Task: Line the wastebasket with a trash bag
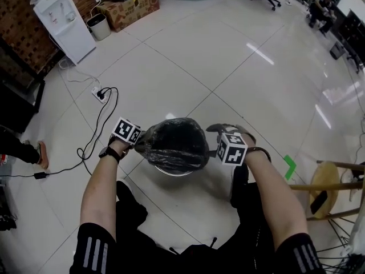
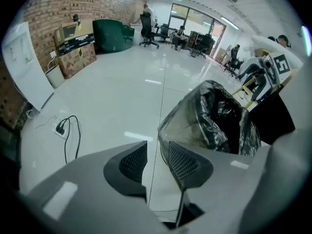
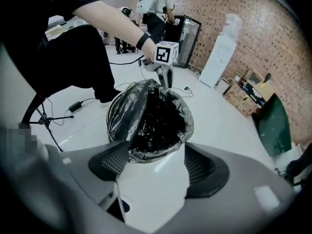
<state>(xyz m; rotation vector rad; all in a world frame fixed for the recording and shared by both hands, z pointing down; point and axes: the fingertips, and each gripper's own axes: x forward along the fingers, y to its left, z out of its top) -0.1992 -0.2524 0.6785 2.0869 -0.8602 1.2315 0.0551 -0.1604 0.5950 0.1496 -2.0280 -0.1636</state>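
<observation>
1. Head view: the wastebasket (image 1: pixel 171 170) stands on the white tiled floor (image 1: pixel 228 67) just in front of the person's knees. The black trash bag (image 1: pixel 174 142) sits in it, its edge turned out over the rim. The left claw (image 1: pixel 138 137) is at the bag's left edge and the right claw (image 1: pixel 217 147) is at its right edge. A water dispenser (image 1: pixel 63 21) and a cardboard box (image 1: pixel 128 7) stand well apart, by the brick wall.
2. Left gripper view: the left claw (image 2: pixel 157 160) is released, its jaws a narrow gap apart with only floor between them. The trash bag (image 2: pixel 214 118) bulges just beyond the right-hand jaw, not touching it.
3. Right gripper view: the right claw (image 3: pixel 156 165) is released, its jaws spread wide. The near rim of the trash bag (image 3: pixel 158 121) shows between their tips, and neither pad presses on it. The wastebasket (image 3: pixel 114 116) shows ribbed through the film, and the left claw (image 3: pixel 163 77) hangs over the far rim.
</observation>
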